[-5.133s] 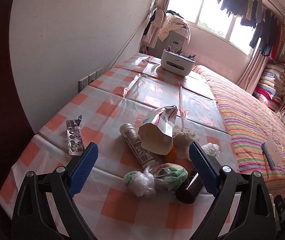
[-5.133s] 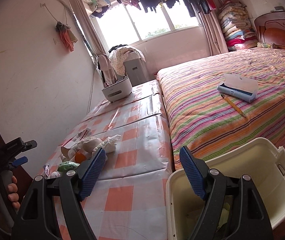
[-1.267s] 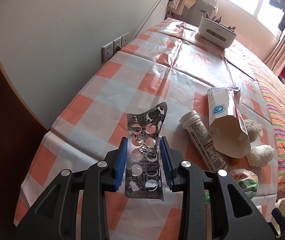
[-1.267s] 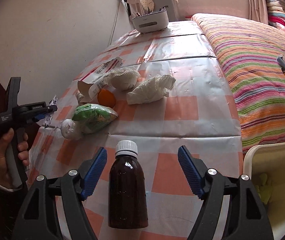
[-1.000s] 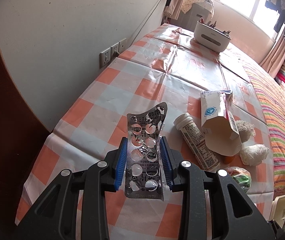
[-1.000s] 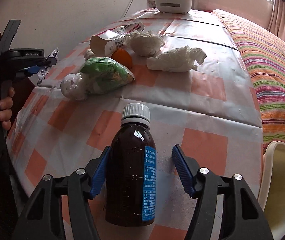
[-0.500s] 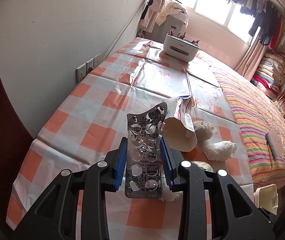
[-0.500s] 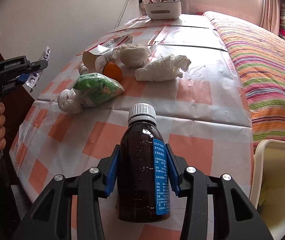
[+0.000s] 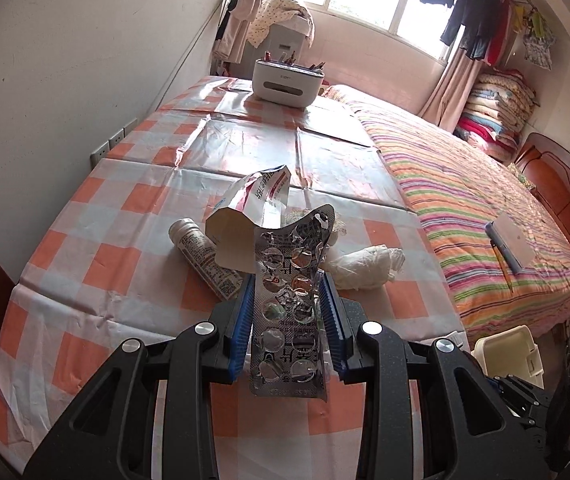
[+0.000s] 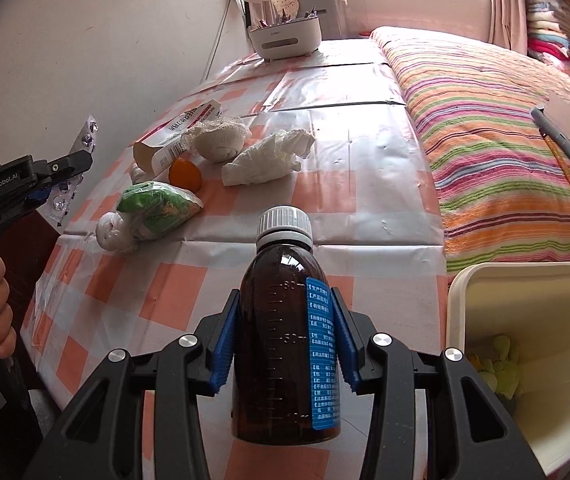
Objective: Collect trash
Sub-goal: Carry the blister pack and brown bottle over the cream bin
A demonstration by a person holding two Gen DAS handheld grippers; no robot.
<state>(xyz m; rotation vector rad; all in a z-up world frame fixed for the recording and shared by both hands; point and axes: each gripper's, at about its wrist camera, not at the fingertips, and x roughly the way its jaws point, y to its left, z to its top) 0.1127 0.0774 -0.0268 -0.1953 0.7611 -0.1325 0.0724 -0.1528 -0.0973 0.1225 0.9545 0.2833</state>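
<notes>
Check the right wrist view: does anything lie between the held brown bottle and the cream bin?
No. The right gripper holds the brown bottle; only bare checkered tablecloth separates it from the cream bin.

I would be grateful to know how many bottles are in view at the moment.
2. A brown bottle is clamped upright in the right gripper. A white bottle lies on the table beside the open carton. Others may be hidden.

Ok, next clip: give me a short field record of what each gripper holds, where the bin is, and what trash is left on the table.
left gripper: shut on blister pack
right gripper: shut on brown bottle
bin: cream, open, off the table's right edge
trash on table: carton, orange, crumpled tissue, green bag, white tube
</notes>
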